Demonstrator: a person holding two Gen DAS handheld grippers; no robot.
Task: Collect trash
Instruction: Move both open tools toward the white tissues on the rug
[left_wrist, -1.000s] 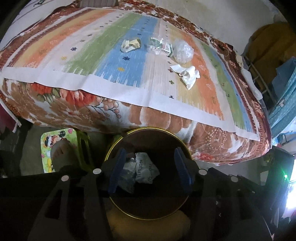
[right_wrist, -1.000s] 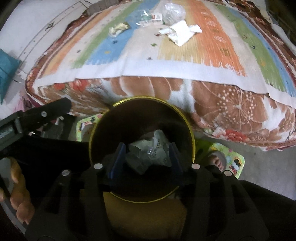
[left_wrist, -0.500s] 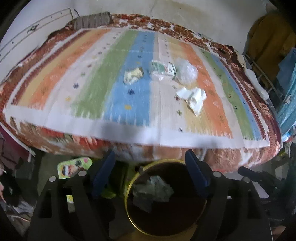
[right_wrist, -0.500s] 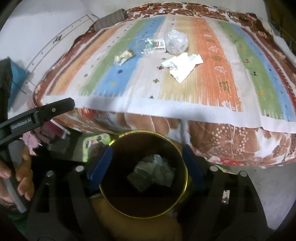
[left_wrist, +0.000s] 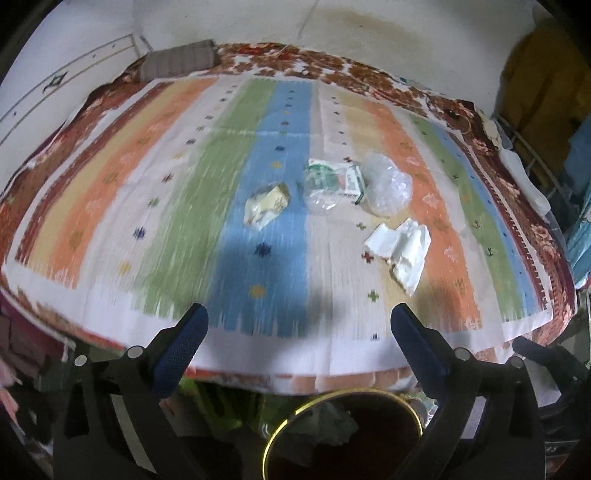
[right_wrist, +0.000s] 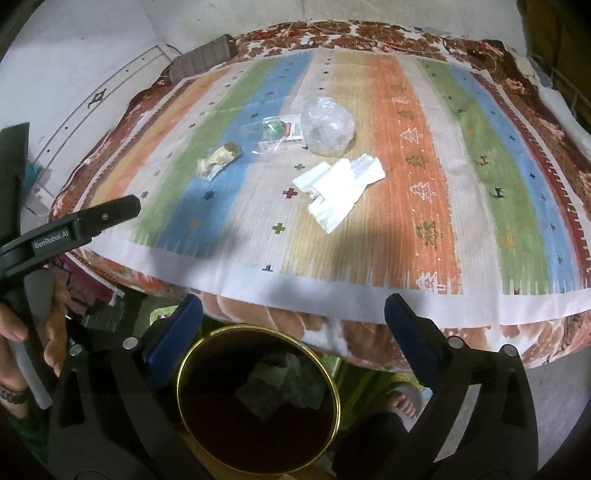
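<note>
Several pieces of trash lie on the striped bed cover (left_wrist: 177, 206): a yellowish crumpled wrapper (left_wrist: 266, 204) (right_wrist: 218, 161), a green-and-white packet (left_wrist: 332, 181) (right_wrist: 279, 131), a clear crumpled bag (left_wrist: 388, 184) (right_wrist: 327, 125) and white tissue (left_wrist: 402, 249) (right_wrist: 340, 188). A dark bin with a gold rim (left_wrist: 280, 432) (right_wrist: 183, 369) stands on the floor below the bed edge and holds crumpled wrappers (left_wrist: 325, 424) (right_wrist: 280, 384). My left gripper (left_wrist: 298, 314) and my right gripper (right_wrist: 293, 300) hover above the bin, facing the bed. Their jaws are opening wide, with nothing between them.
A brown cushion (left_wrist: 177, 61) lies at the bed's far end by the white wall. Yellow cloth (left_wrist: 535, 92) hangs at the right. A sandalled foot (right_wrist: 402, 398) stands beside the bin. A hand (right_wrist: 55, 332) holds the left gripper's handle.
Both grippers rose and moved from over the bin toward the bed. Their jaws spread wide, and the crumpled wrappers seen between them now lie in the bin.
</note>
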